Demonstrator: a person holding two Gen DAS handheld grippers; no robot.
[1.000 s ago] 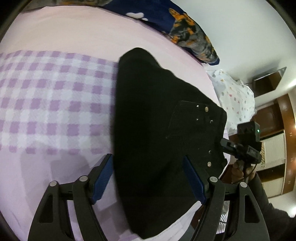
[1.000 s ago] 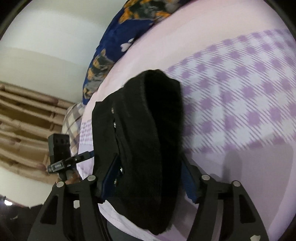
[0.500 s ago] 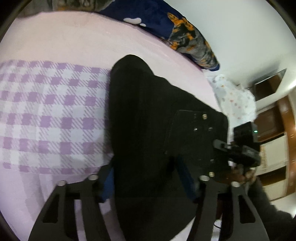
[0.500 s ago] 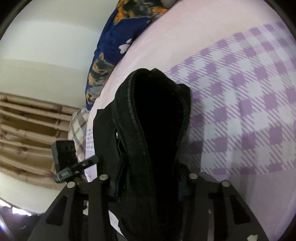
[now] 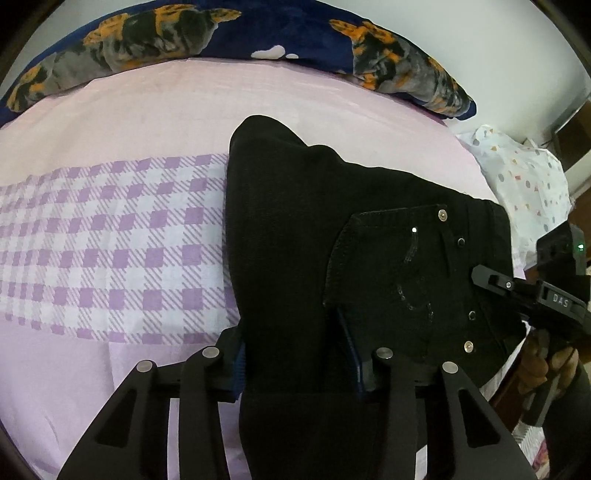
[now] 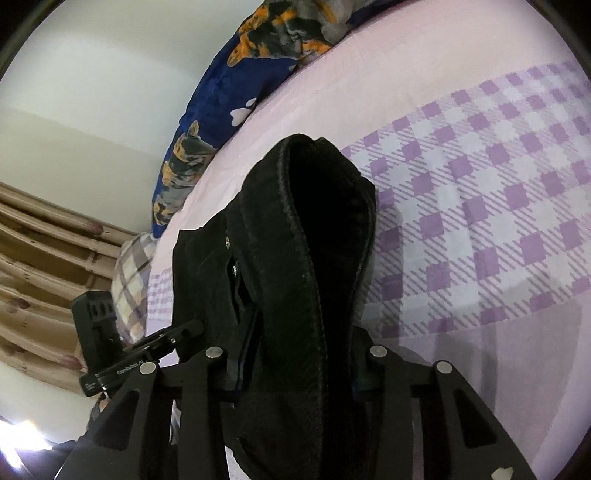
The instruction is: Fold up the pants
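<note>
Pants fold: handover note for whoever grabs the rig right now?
Left gripper: shut on the near edge of the black pants.
Right gripper: shut on a bunched fold of the same pants.
Pants lie partly folded on the pink checked bedsheet, pocket and rivets facing up, blue patterned pillow beyond.
Done: both grips set.
Left: probably carry the held edge over, lay it flat, release.

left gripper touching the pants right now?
Touching. The left wrist view shows the left gripper with black pants fabric bunched between its blue pads, both pressed against the cloth.
</note>
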